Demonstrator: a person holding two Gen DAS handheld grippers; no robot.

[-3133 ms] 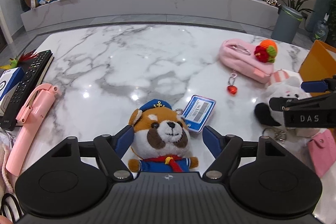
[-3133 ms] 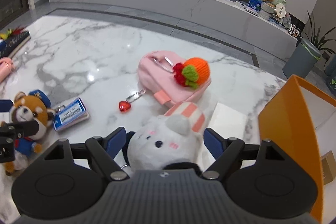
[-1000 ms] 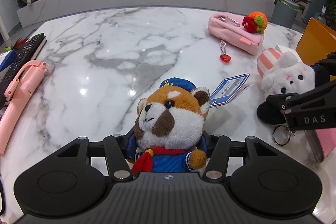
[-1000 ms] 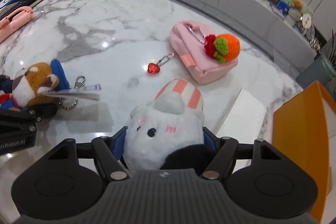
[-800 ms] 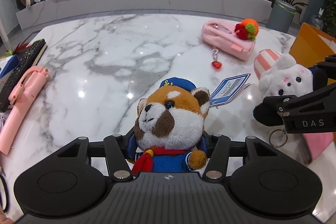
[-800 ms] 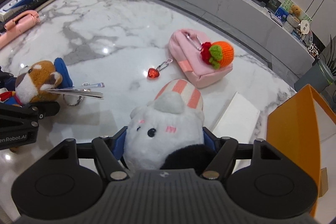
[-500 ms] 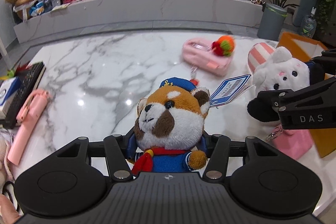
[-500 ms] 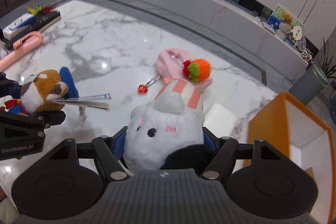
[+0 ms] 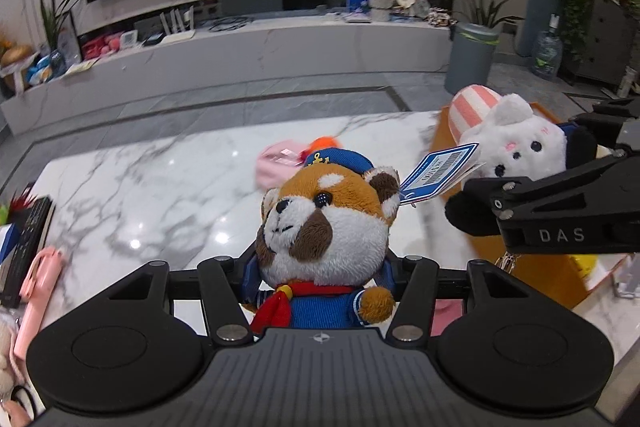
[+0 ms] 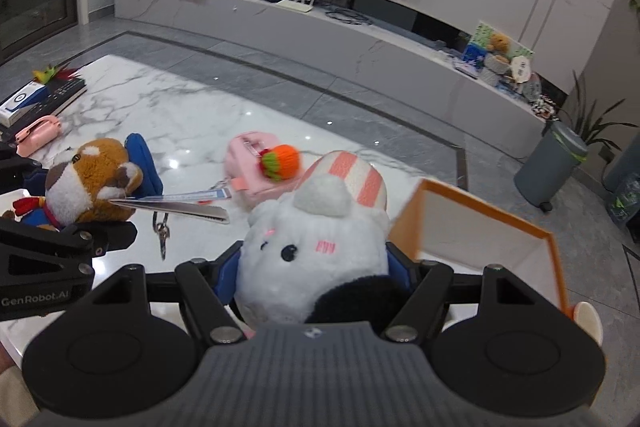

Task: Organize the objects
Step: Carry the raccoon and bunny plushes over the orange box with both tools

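pink pouch (image 9: 276, 165) blurred and half hidden behind the fox toy (image 9: 326, 223); orange box (image 10: 486, 227) partly blocked by the white plush (image 10: 316, 251); both sets of fingertips buried.

Fuzzy brown-and-white plush red panda in blue cloth (image 9: 328, 223) with a glossy paper tag (image 9: 438, 171); fluffy white plush bunny (image 10: 316, 251); polished grey-veined white marble table (image 9: 160, 195); matt black plastic left gripper (image 9: 320, 291)

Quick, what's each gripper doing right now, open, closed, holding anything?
Left gripper: shut on the red panda plush.
Right gripper: shut on the white bunny plush.
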